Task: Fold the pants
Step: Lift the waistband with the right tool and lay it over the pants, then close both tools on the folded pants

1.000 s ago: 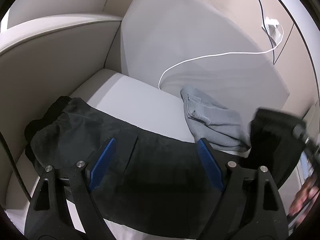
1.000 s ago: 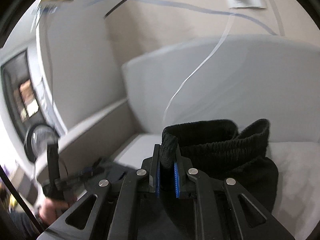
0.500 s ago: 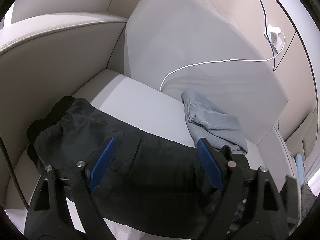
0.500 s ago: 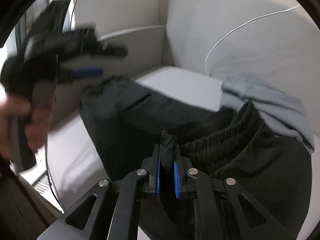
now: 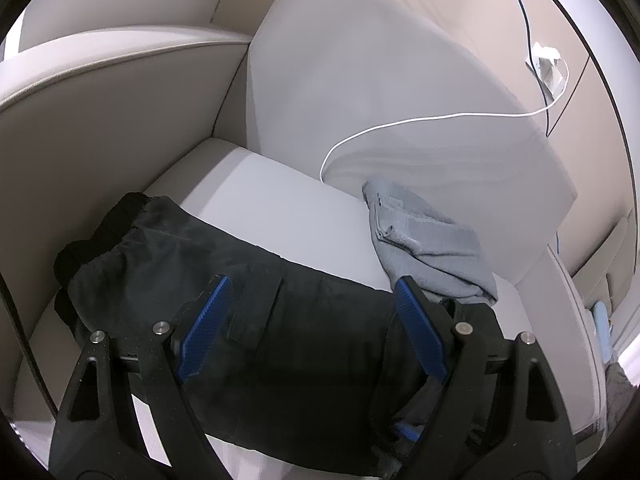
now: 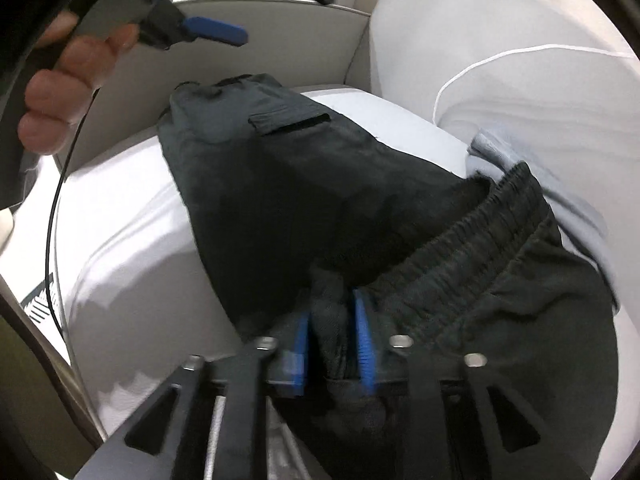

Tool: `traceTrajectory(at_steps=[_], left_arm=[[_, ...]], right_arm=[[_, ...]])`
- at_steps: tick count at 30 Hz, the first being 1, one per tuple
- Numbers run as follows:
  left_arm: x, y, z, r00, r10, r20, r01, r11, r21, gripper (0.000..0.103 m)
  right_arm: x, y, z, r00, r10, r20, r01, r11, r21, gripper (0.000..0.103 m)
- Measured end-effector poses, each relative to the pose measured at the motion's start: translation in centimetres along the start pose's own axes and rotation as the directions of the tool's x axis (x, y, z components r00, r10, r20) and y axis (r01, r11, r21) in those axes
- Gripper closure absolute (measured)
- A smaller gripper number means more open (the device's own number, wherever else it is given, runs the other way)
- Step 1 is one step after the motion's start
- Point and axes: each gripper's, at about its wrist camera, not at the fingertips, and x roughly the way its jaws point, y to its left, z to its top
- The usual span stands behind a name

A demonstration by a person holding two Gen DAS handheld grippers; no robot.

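Gripping the elastic waistband, right tongs [image 6: 334,340] hold black pants [image 6: 304,184] folded over the sofa seat [image 5: 280,208]; left tongs [image 5: 312,328] hover wide above them, gray garment [image 5: 424,248] beyond.

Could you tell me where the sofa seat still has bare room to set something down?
Bare seat lies between the black pants, the back cushion and the armrest. The right end is crowded: grey garment beside the pants.
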Motion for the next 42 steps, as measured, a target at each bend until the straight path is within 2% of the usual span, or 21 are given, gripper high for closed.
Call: traceTrajectory(at_steps=[1,2,3,4,8,12,17,20,22,24,26,28,30,32,37,38,40,42], left_arm=[[0.0,0.0,0.0,1.000,0.001,-0.001,-0.001,1.000,0.005,0.022],[0.1,-0.1,-0.1,1.000,0.002,-0.002,-0.002,1.000,0.009,0.022],[0.1,-0.1,-0.1,1.000,0.000,-0.004,0.000,1.000,0.012,0.022],[0.1,-0.1,-0.1,1.000,-0.002,-0.005,0.002,1.000,0.014,0.022],[0.1,-0.6,-0.3,1.000,-0.014,-0.004,0.014,0.999,0.029,0.022],[-0.2,-1.6,-0.7,0.998,-0.060,-0.012,0.060,0.996,0.072,0.022],[-0.5,-4.2,-1.7,0.988,-0.138,-0.067,0.148,0.972,0.181,0.022],[-0.8,-6.7,-2.9,0.979,-0.165,-0.118,0.194,0.930,0.313,0.022],[-0.8,-8.2,-4.2,0.969,-0.188,-0.162,0.239,0.883,0.404,0.021],[-0.3,-9.7,-6.0,0.957,-0.181,-0.226,0.273,0.824,0.496,0.021],[0.3,-10.7,-8.0,0.942,-0.174,-0.287,0.312,0.767,0.560,0.021],[0.8,-11.2,-9.7,0.933,-0.161,-0.323,0.333,0.727,0.601,0.021],[1.5,-11.3,-11.1,0.920,-0.144,-0.364,0.352,0.711,0.608,0.021],[2.2,-11.0,-12.1,0.907,-0.126,-0.403,0.366,0.709,0.602,0.021],[4.1,-10.3,-13.2,0.881,-0.111,-0.461,0.388,0.728,0.566,0.021],[4.3,-10.4,-13.6,0.871,-0.109,-0.479,0.400,0.722,0.564,0.021],[4.7,-10.5,-14.2,0.863,-0.112,-0.493,0.419,0.703,0.575,0.021],[4.4,-10.5,-14.7,0.869,-0.126,-0.478,0.427,0.678,0.598,0.022]], right_arm=[[-0.1,0.2,0.2,1.000,0.003,-0.003,-0.003,1.000,-0.008,0.054],[-0.4,0.3,0.3,1.000,-0.003,-0.001,0.003,1.000,-0.007,0.049],[-1.0,0.2,0.5,1.000,-0.009,0.005,0.009,1.000,-0.004,0.036],[-1.7,0.0,0.7,0.999,-0.024,0.024,0.024,1.000,0.006,0.029],[-4.9,-1.6,1.6,0.996,-0.035,0.086,0.029,0.997,0.071,0.026],[-7.9,-4.8,2.2,0.990,-0.047,0.134,0.024,0.985,0.171,0.025],[-12.5,-11.2,0.4,0.975,-0.143,0.169,0.084,0.946,0.313,0.021],[-14.6,-15.1,-2.1,0.971,-0.181,0.155,0.107,0.912,0.395,0.019],[-15.7,-17.0,-4.1,0.971,-0.195,0.140,0.117,0.894,0.432,0.019],[-16.5,-18.7,-6.3,0.972,-0.204,0.116,0.130,0.880,0.456,0.019],[-16.6,-19.7,-8.2,0.977,-0.194,0.088,0.131,0.874,0.468,0.019],[-16.1,-20.3,-10.6,0.985,-0.162,0.056,0.115,0.868,0.482,0.019],[-15.7,-20.3,-12.5,0.991,-0.129,0.033,0.098,0.870,0.482,0.019],[-14.9,-19.8,-13.6,0.995,-0.101,0.012,0.084,0.880,0.467,0.019],[-11.9,-17.7,-16.0,0.998,-0.033,-0.051,0.051,0.909,0.414,0.019],[-11.4,-17.4,-16.1,0.998,-0.029,-0.059,0.050,0.914,0.403,0.019],[-10.0,-17.0,-16.2,0.997,-0.024,-0.077,0.052,0.924,0.378,0.019],[-9.7,-16.4,-16.5,0.998,-0.020,-0.067,0.044,0.926,0.374,0.019]])
